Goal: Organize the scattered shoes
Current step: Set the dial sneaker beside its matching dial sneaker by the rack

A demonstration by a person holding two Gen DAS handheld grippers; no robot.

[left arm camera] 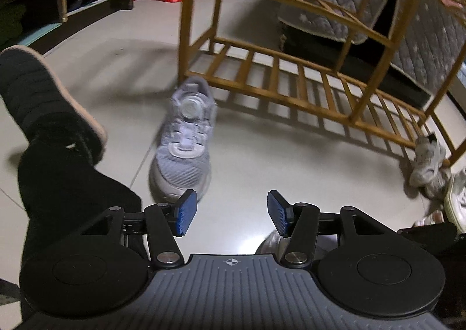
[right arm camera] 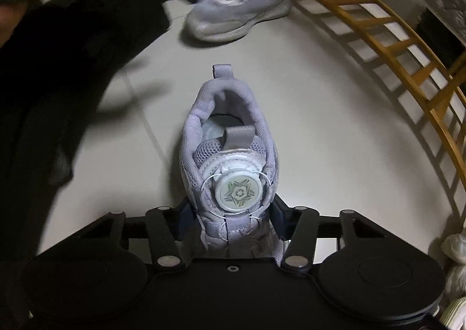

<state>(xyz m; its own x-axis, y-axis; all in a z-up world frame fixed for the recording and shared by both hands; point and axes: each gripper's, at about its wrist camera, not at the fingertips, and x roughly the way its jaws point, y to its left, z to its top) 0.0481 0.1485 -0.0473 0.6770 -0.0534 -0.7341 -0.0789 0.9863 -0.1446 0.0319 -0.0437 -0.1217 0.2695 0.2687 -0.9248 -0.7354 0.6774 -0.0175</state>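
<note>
Two lilac dial-lace sneakers sit on the floor (left arm camera: 262, 161), neither on the rack (left arm camera: 291, 88) yet. Rack's slatted shelves look bare in both views, so the task reads as early.

Right claw (right arm camera: 231, 222) straddles the near sneaker (right arm camera: 230, 155) at its mid-upper, just below the dial; toe points toward the camera, heel far. Jaws sit on both flanks and appear to press the fabric, so I call it clenched on that sneaker. Sole seems down on the floor, lift not yet evident.

Second sneaker (right arm camera: 241, 3) lies far, near the rack's left end, blurred; same shoe in the left view (left arm camera: 183, 143), toe toward the camera, just in front of the rack's corner post.

Left claw (left arm camera: 231, 210) is released: blue pads (left arm camera: 186, 213) apart, nothing between them, only floor beyond. Left pad overlaps the sneaker's toe in the picture, contact not clear, looks like it's above it.

More pale shoes (left arm camera: 428, 166) pile at the rack's right end, right edge of the left view, still scattered. Person's dark leg and slipper (left arm camera: 43, 96) at left.

Left to do, my judgement: carry the gripped sneaker to a shelf, fetch its mate beside it, then the pile at right. Nearly all of the job remains.
</note>
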